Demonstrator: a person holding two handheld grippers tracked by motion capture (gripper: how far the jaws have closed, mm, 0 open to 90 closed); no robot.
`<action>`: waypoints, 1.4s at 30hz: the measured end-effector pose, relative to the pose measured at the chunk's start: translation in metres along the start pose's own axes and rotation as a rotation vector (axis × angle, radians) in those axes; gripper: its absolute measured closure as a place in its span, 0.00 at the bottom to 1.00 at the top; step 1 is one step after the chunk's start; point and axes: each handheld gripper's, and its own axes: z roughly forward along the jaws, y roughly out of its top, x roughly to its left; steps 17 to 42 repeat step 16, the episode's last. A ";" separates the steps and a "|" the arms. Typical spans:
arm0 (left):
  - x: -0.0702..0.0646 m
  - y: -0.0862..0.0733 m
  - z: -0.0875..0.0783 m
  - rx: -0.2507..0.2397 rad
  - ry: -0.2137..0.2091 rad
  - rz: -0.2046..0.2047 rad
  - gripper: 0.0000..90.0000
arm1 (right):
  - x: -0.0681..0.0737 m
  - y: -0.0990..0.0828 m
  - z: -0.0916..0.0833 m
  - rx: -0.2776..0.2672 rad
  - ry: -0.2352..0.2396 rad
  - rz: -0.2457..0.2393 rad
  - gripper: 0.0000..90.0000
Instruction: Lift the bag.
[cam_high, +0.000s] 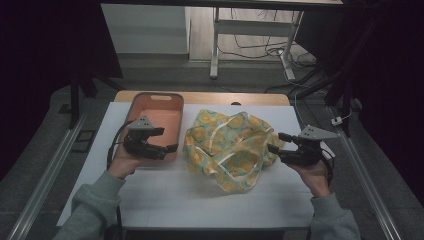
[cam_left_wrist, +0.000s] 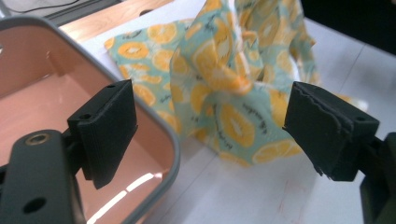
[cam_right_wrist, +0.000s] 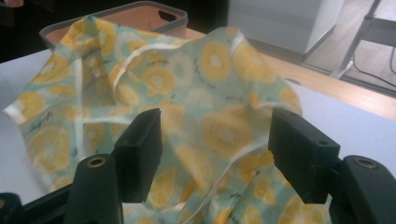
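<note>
Orange-slice print on pale green marks the crumpled cloth (cam_high: 230, 150) that lies heaped on the white counter (cam_high: 165, 195) between our two tools. We hold the left hand-held gripper (cam_high: 169, 140) just over the near edge of a salmon-pink bin (cam_high: 156, 102) with a grey rim, its jaws pointing toward the cloth and standing wide apart with nothing between the pads. In the left gripper view the cloth (cam_left_wrist: 224, 93) rises in a peaked fold just ahead of those jaws, and the bin (cam_left_wrist: 56, 93) sits off to that tool's left, its rim close beside the fabric

We hold the right hand-held gripper (cam_high: 276, 142) at the opposite side of the heap, jaws aimed back at it and likewise parted. In the right gripper view the cloth (cam_right_wrist: 187, 84) spreads directly in front of and beneath the pads, some fabric lying in the gap, though neither pad presses on it. Beyond the cloth from that tool, the bin (cam_right_wrist: 154, 14) shows its far wall with a handle slot. Grey sleeves (cam_high: 95, 200) reach up from the near edge of the counter
</note>
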 end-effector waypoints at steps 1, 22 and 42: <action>-0.001 -0.001 -0.001 0.005 0.005 0.004 0.20 | 0.000 -0.002 0.000 0.003 0.004 -0.005 0.41; -0.003 -0.010 0.000 0.028 0.009 -0.020 0.21 | 0.006 -0.011 0.003 0.006 0.012 -0.042 0.42; -0.003 -0.010 0.000 0.028 0.009 -0.020 0.21 | 0.006 -0.011 0.003 0.006 0.012 -0.042 0.42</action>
